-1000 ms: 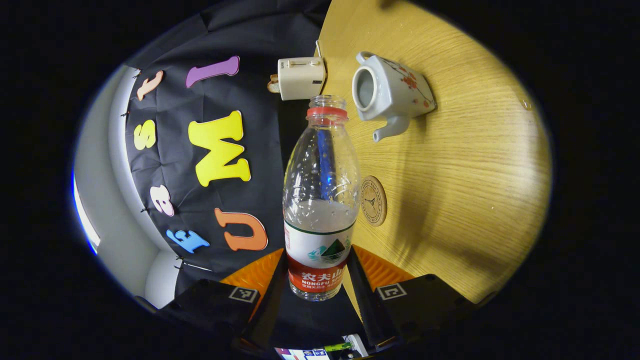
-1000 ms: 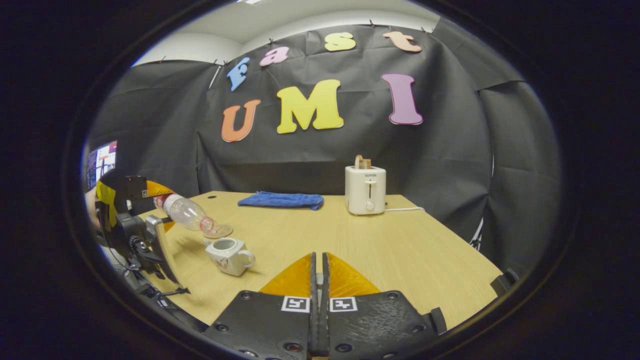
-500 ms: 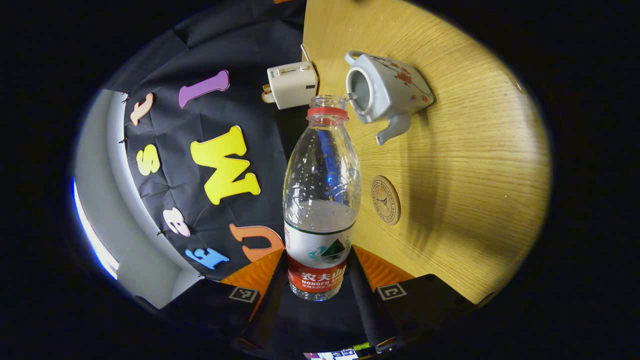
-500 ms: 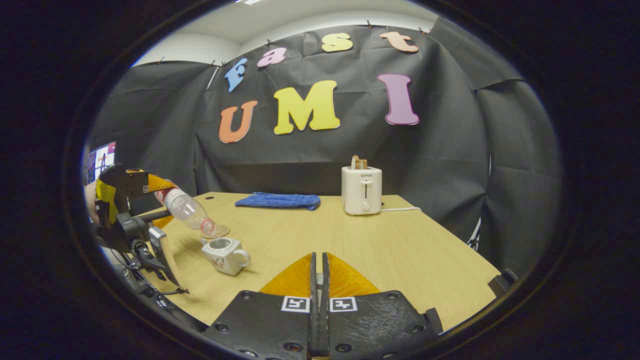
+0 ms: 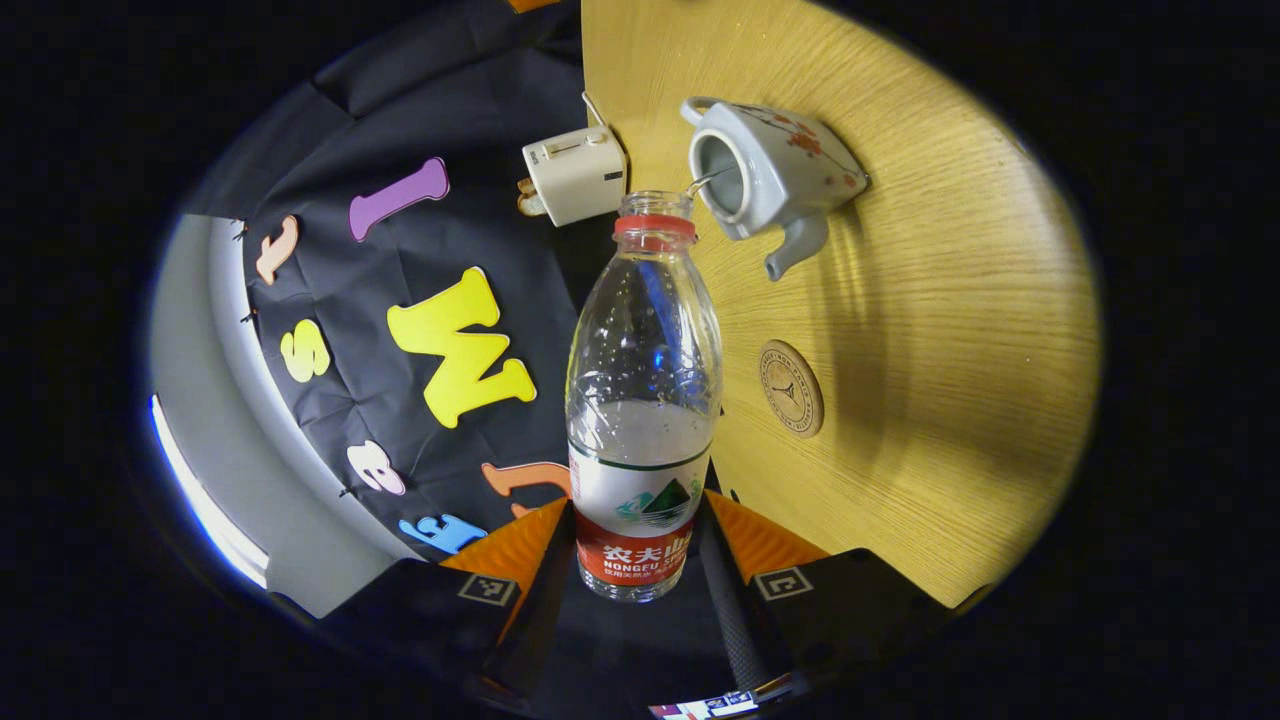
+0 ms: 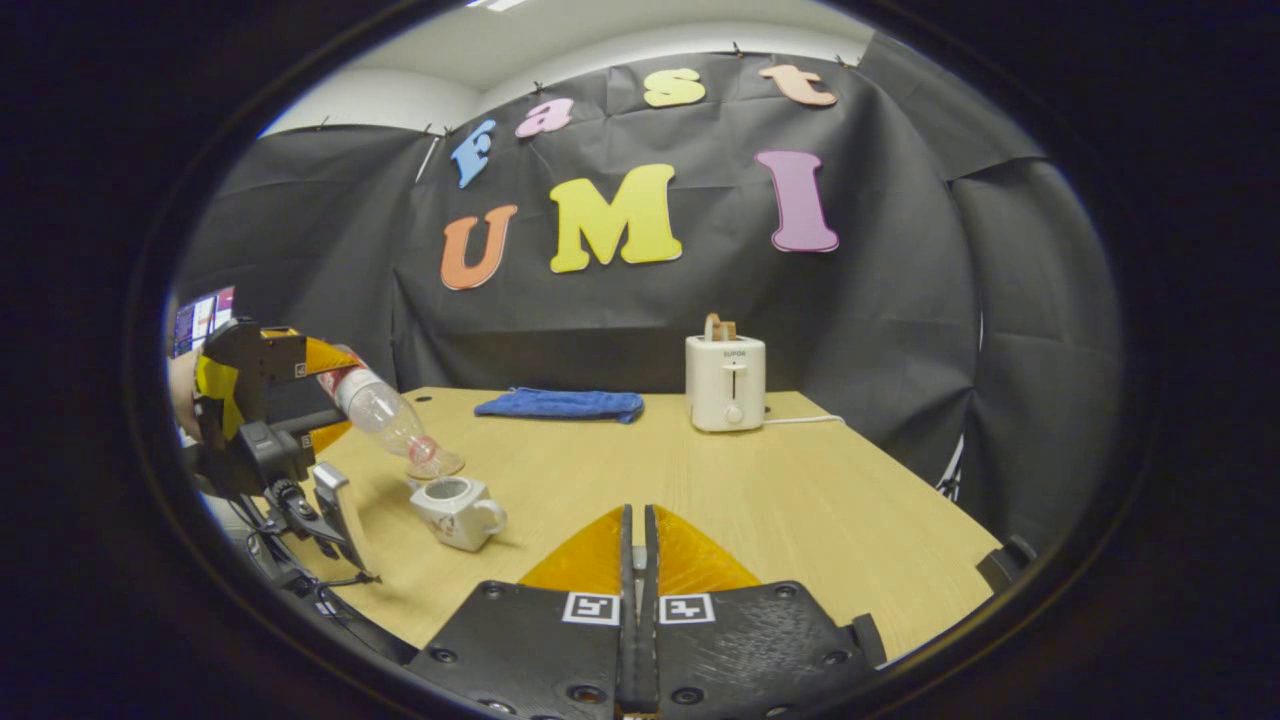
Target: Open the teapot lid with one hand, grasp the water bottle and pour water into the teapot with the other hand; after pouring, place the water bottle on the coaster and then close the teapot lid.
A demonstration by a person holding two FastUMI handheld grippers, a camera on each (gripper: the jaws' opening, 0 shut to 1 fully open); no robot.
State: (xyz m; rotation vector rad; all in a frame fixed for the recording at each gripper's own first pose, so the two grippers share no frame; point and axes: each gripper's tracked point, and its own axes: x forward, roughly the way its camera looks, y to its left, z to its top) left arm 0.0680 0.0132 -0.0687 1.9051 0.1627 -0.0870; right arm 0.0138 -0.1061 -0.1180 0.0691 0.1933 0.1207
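Your left gripper (image 5: pixel 635 560), clamped on the water bottle (image 5: pixel 642 400), has tipped it further since a second ago, so a thin stream now reaches the open teapot (image 5: pixel 770 175) on the desk (image 5: pixel 950 330), near the coaster (image 5: pixel 791 388); your right gripper (image 6: pixel 637 590) rides pressed together.

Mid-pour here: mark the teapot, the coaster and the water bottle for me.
teapot (image 5: pixel 790 175): left gripper view, on its white side wall.
coaster (image 5: pixel 791 388): left gripper view, centre of the round disc.
water bottle (image 5: pixel 643 340): left gripper view, clear body above the label.
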